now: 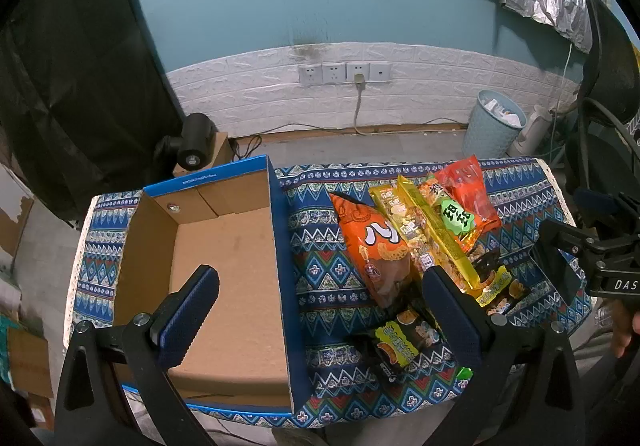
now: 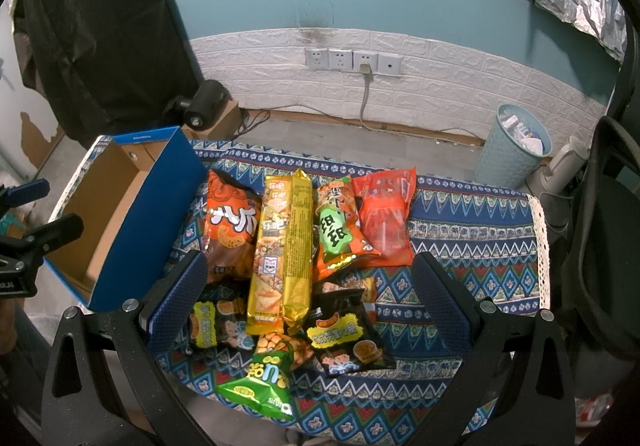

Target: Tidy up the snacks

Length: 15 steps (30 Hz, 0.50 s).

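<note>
An empty cardboard box (image 1: 224, 266) with blue outer walls sits on the left of the patterned table; it also shows in the right wrist view (image 2: 132, 214). A pile of snack bags lies to its right: an orange bag (image 2: 232, 230), a long yellow pack (image 2: 284, 250), a green-label bag (image 2: 338, 230), a red bag (image 2: 386, 214), two black packs (image 2: 350, 338) and a green bag (image 2: 260, 382). My left gripper (image 1: 320, 310) is open, spanning the box's right wall. My right gripper (image 2: 310, 294) is open above the pile, holding nothing.
The table is covered with a blue patterned cloth (image 2: 472, 238). A light blue waste bin (image 2: 514, 150) stands on the floor behind right. A black lamp head (image 2: 204, 106) sits on a small box behind the carton. A black chair (image 2: 600, 246) is at right.
</note>
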Each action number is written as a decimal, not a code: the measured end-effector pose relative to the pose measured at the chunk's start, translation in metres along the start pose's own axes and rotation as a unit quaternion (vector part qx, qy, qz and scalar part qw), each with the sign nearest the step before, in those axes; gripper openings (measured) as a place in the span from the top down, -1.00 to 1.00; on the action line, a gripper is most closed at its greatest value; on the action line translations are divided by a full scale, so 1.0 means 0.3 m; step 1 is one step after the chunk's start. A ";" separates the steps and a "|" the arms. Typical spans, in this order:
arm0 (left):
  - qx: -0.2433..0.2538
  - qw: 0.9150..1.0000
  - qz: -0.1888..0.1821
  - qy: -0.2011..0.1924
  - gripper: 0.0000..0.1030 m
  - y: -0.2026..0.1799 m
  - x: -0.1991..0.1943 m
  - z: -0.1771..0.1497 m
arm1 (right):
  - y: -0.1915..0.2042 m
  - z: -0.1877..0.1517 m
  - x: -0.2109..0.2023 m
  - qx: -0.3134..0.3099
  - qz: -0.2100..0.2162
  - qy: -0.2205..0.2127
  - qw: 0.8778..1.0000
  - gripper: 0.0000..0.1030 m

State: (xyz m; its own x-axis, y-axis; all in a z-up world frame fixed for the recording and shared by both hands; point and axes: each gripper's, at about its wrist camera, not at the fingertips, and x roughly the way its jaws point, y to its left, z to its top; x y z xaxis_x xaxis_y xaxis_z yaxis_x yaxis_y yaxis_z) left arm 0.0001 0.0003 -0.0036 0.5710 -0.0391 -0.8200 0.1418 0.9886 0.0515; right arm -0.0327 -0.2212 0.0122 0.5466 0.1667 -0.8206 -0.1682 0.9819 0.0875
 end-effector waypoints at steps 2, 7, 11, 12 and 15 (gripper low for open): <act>-0.001 1.000 -0.001 0.001 -1.00 0.001 0.001 0.000 | 0.000 0.000 0.000 0.000 -0.001 0.000 1.000 -0.95; -0.002 1.000 -0.002 0.002 -1.00 0.002 0.002 0.000 | -0.001 0.002 -0.002 -0.001 -0.001 -0.001 1.000 -0.95; -0.002 1.000 -0.002 0.002 -1.00 0.003 0.003 0.001 | -0.004 0.005 -0.004 -0.001 -0.002 -0.002 1.000 -0.95; -0.002 1.000 -0.002 0.002 -1.00 0.003 0.002 0.000 | -0.005 0.006 -0.004 -0.002 -0.002 -0.002 1.000 -0.95; -0.002 1.000 -0.001 0.003 -1.00 0.004 0.005 0.000 | -0.005 0.006 -0.005 -0.002 -0.002 -0.002 1.000 -0.95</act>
State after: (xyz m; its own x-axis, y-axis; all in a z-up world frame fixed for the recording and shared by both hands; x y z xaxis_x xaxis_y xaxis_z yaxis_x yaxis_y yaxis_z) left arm 0.0010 0.0013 -0.0047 0.5658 -0.0397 -0.8236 0.1390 0.9891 0.0478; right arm -0.0318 -0.2228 0.0142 0.5504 0.1631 -0.8188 -0.1685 0.9823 0.0824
